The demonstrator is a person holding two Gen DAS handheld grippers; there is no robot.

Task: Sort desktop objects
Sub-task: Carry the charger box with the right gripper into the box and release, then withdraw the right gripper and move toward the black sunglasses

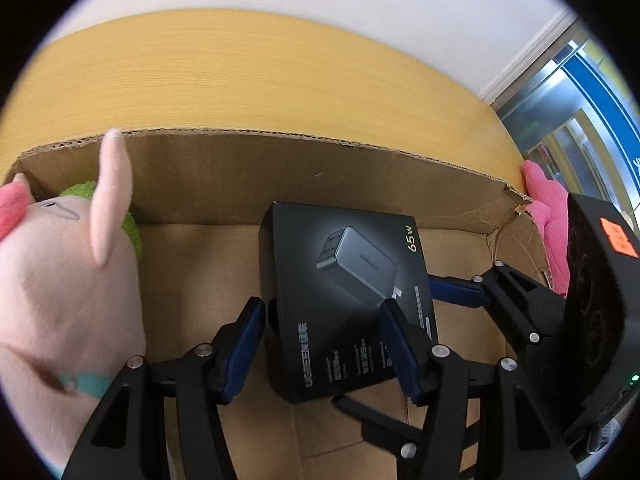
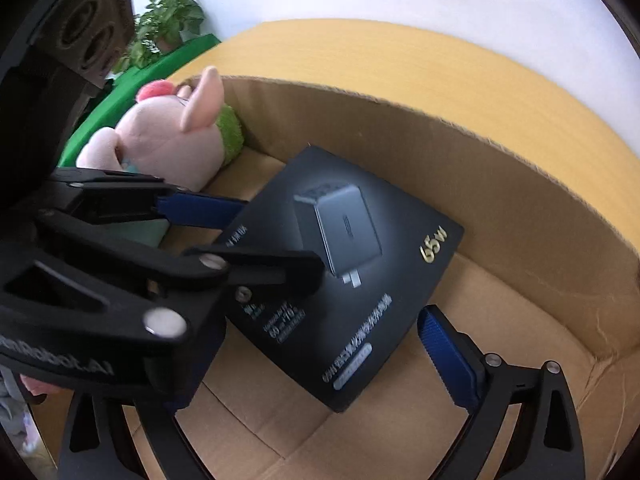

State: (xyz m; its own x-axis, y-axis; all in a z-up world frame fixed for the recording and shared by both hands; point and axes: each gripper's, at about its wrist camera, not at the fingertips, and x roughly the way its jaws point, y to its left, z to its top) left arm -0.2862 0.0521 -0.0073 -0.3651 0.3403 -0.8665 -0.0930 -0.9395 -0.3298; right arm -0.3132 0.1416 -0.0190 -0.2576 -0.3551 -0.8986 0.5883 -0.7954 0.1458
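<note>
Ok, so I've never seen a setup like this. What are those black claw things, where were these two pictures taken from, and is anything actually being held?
The black claws are two-finger grippers that a person holds, one in each hand; there is no robot arm. Each carries a wide-angle camera looking forward along its fingers, so one picture comes from the left gripper and the other from the right gripper.

Both look into an open cardboard box standing on a yellow wooden table. In the box are a pink plush pig and a black charger box marked 65W.

The left gripper's fingers are spread over the charger box but do not seem to clamp it. The right gripper is open and holds nothing.
</note>
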